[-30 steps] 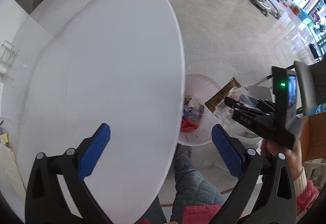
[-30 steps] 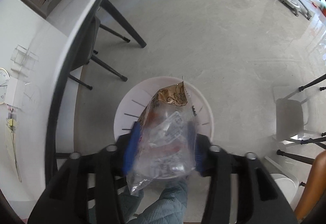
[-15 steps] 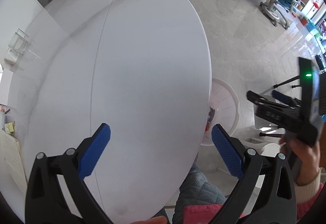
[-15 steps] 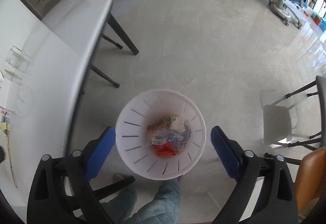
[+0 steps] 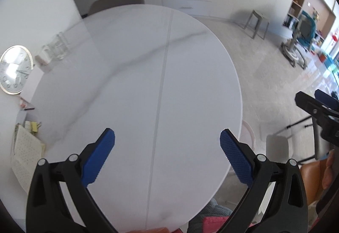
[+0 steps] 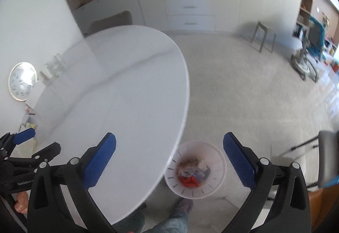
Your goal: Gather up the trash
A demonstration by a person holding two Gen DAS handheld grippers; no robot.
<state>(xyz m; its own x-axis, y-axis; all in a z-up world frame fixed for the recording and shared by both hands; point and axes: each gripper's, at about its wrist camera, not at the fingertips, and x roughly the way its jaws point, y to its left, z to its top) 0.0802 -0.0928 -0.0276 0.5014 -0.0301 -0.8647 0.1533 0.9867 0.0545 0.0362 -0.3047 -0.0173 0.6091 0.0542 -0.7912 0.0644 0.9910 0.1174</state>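
Observation:
A white slotted trash bin (image 6: 218, 161) stands on the floor by the round white table (image 6: 127, 89). It holds crumpled wrappers (image 6: 193, 172), red, clear and brown. My right gripper (image 6: 169, 161) is open and empty, held above the bin and the table's edge. My left gripper (image 5: 167, 156) is open and empty over the bare table top (image 5: 148, 76). In the left wrist view only a sliver of the bin (image 5: 249, 135) shows past the table edge, and the right gripper (image 5: 317, 110) shows at the far right.
A wall clock (image 5: 14, 70), a clear holder (image 5: 57, 46) and papers (image 5: 25, 159) lie at the table's left side. A chair (image 5: 118, 1) stands behind the table. A stool (image 6: 263, 36) and a wheeled stand (image 6: 307, 57) stand on the floor. An orange chair (image 5: 311, 178) is at the right.
The right gripper opened and dropped the clear snack bag into the bin, then rose and tilted up. The left gripper also tilted up, over the table.

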